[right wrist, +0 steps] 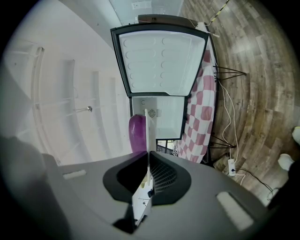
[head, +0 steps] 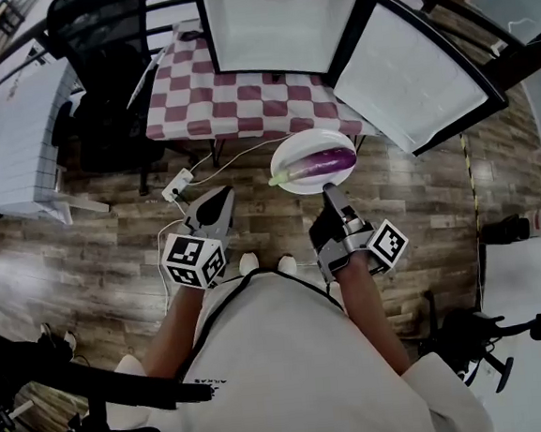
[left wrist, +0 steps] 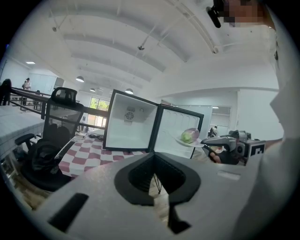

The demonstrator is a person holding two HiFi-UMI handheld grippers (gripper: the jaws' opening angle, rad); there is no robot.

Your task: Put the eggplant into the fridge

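Wooden plank flooring lies under a person in a white shirt who holds both tools out in front. Nearest, the left gripper [left wrist: 154,157] has its tips pressed together with nothing between them. Beside it, the right gripper [head: 330,192] is narrowed to a slim gap and pinches the near rim of a white plate [head: 309,139], which its own view shows edge-on between the jaws. On that plate lies the purple eggplant [head: 318,164], green stem end toward the left gripper's side. Plate and eggplant hang over the floor, just short of the bench [head: 232,101] with its red-and-white checked cloth. On the bench stands the small fridge [head: 277,22], its interior white, its door [head: 418,75] swung wide.
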